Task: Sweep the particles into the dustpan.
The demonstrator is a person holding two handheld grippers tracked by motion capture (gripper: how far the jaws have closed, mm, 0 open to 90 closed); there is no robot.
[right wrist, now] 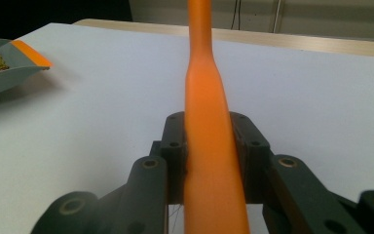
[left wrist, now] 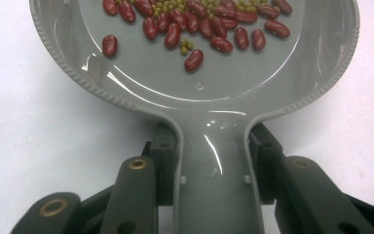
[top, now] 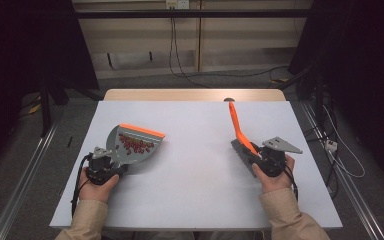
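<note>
A grey dustpan with an orange front lip rests on the white table at the left. Red beans and small green ones lie in its pan. My left gripper is shut on the dustpan's grey handle, with a jaw pressed against each side. At the right, a brush with an orange handle and dark bristles points away from me. My right gripper is shut on that orange handle. The dustpan also appears far left in the right gripper view.
Between the two tools the table top is bare white. A wooden strip edges the table's far side. Cables hang and run across the floor beyond it, and metal rails flank the table.
</note>
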